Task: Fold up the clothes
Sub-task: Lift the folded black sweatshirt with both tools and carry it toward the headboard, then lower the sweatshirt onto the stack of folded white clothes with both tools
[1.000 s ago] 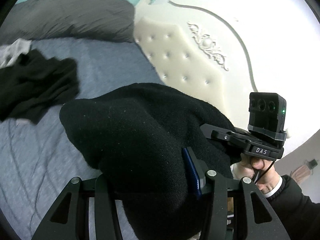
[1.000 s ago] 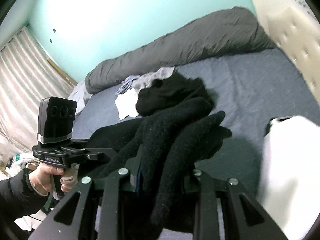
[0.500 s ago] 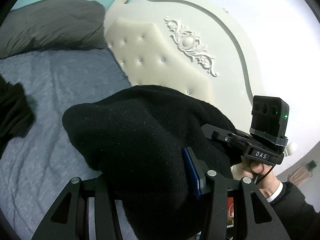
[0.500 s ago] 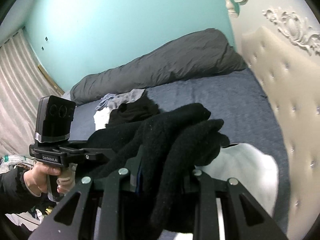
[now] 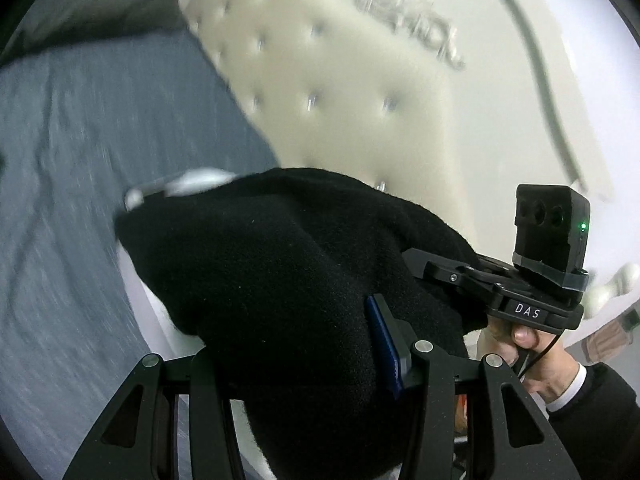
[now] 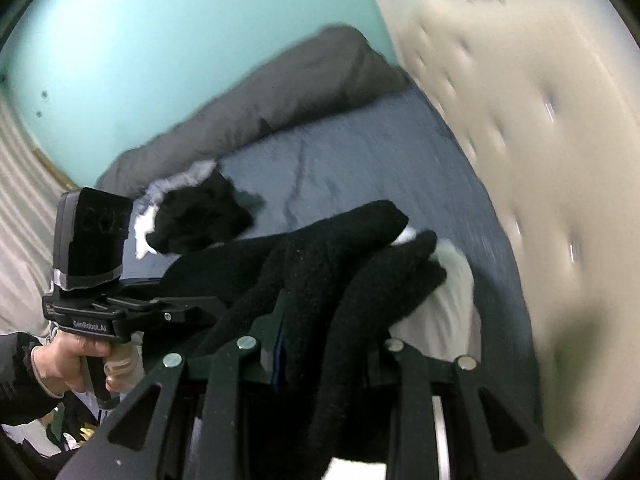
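Left wrist: both grippers point(image 5: 288, 364) still pinch black garment point(image 5: 260, 280), now nearer headboard point(image 5: 340, 92).

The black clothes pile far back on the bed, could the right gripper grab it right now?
Probably not. The right gripper is already shut on the black fleece garment, which fills its jaws and drapes forward. The black clothes pile lies farther back on the blue bed, beyond the garment.

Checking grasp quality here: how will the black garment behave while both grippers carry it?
Probably floppy: the black garment droops in loose folds over the right gripper. Likely grippy, since its fuzzy knit bunches thickly at the left gripper.
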The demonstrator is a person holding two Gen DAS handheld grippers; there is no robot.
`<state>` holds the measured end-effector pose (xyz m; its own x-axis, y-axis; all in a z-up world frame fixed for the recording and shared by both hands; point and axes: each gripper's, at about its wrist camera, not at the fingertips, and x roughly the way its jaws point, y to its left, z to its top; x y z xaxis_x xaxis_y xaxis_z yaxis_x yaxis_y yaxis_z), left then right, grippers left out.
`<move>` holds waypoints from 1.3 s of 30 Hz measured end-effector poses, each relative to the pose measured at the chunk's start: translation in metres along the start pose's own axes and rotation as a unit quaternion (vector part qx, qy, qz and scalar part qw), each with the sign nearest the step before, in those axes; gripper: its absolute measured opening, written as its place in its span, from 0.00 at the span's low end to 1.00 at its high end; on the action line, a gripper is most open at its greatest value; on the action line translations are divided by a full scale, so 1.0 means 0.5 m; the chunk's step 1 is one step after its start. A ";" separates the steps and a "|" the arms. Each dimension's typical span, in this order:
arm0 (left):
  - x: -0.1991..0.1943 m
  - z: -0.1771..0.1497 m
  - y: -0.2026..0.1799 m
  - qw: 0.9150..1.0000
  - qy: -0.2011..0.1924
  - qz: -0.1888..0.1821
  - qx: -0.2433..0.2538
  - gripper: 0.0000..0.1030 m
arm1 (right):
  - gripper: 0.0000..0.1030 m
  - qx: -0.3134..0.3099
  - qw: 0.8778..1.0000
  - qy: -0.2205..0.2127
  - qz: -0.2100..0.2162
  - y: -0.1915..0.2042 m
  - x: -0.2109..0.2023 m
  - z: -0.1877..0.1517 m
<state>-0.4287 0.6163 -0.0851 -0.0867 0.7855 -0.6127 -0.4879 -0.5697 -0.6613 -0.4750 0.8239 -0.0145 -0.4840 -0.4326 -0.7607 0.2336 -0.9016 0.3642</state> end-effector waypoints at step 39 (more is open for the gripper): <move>-0.036 -0.103 0.022 0.999 0.010 0.032 -0.020 0.52 | 0.23 0.093 0.988 -0.062 -0.106 -0.063 -0.130 -0.170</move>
<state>-0.3877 0.5835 -0.1034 -0.0996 0.7425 -0.6624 -0.4463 -0.6283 -0.6372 -0.3790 0.8808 -0.0222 -0.6069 -0.2200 -0.7637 -0.0382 -0.9517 0.3045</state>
